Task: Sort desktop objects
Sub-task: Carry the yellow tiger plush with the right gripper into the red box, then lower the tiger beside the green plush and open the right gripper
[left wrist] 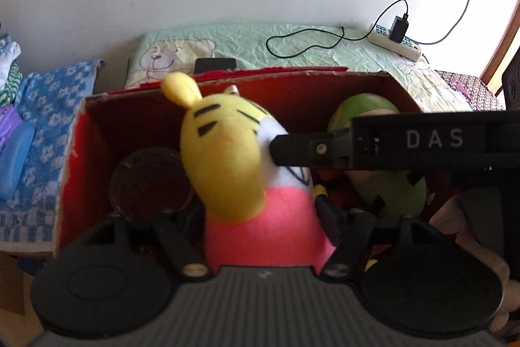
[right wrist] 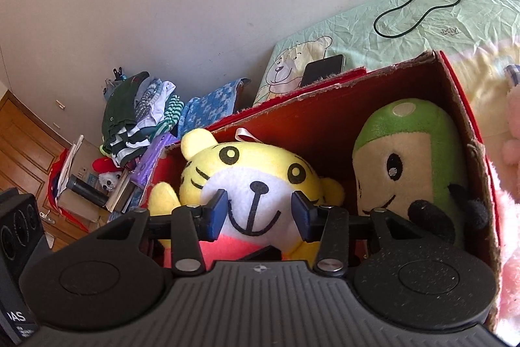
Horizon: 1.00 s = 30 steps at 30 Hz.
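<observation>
Toys sit in the red box (left wrist: 136,116) – a yellow tiger toy (left wrist: 227,158) in the middle and a green toy (right wrist: 406,158) at the box's right end. The tiger toy stands up tall, and its head pokes above the rim of the box.

The right tool (right wrist: 260,213) grips the tiger toy by the face. Its blue pads (right wrist: 217,213) press on both sides of the white mouth part. From the left wrist view this tool reaches in across the front of the green toy, so much of that toy is hidden there.

The left tool (left wrist: 260,217) is at the near side of the box, with the tiger toy's pink body between its fingers. One finger (left wrist: 328,217) shows at the edge of the pink body. The other finger is mostly hidden behind the toy. So it is hard to say if this tool squeezes the toy or only stands around it – I cannot tell.

In the left end of the box lies a round brown thing (left wrist: 149,181). It is dark and blurry, and I cannot tell what it is.

Behind the box a black phone (right wrist: 321,69) lies on a green sheet (left wrist: 292,34), partly hidden by the box's back wall. Just right of the box a fluffy pink thing (right wrist: 510,152) is cut off by the picture's edge.
</observation>
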Available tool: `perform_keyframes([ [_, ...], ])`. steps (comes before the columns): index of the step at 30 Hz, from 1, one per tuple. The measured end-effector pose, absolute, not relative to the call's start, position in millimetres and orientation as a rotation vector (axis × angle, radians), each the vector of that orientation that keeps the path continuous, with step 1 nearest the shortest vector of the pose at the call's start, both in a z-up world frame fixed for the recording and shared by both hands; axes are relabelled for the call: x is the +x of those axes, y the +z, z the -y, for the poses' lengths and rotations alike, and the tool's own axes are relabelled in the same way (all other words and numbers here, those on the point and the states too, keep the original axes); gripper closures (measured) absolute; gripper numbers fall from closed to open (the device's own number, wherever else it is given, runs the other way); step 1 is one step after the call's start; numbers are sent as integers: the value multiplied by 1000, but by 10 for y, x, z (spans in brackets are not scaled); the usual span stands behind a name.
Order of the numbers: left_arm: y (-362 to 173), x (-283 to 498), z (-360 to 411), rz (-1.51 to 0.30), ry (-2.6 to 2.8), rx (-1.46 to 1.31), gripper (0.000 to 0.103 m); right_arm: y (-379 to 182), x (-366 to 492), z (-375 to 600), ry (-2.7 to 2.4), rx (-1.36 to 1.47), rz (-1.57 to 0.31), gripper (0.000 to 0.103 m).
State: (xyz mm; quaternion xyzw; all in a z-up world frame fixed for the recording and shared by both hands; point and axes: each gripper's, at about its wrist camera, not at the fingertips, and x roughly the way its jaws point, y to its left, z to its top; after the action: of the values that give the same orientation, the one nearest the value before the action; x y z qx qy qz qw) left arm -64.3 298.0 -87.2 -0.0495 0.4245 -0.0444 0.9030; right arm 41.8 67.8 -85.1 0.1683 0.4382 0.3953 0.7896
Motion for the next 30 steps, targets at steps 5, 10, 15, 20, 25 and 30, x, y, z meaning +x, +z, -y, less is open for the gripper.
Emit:
perform_keyframes([
  [5,-683,-899,-3134,-816,-57,-105,18,-801,382,-677,818,297,-910,56],
  [10,-614,-1071,-3211,-804,-142,-167,16,-838,374,-700,806,269,-909,56],
  [15,-703,-994,-3119,-817,-159,-198,15,-804,343,-708,782,250,-896,58],
  [20,-764,-931,-2955,-818,-195,-176,15,-765,359,-614,766,288,-893,60],
  [25,-780,-933,-2913,-821,-177,-137,15,-777,321,-596,774,274,-897,60],
  [30,-732,-990,-3065,-821,-158,-168,20,-785,283,-625,798,269,-906,65],
])
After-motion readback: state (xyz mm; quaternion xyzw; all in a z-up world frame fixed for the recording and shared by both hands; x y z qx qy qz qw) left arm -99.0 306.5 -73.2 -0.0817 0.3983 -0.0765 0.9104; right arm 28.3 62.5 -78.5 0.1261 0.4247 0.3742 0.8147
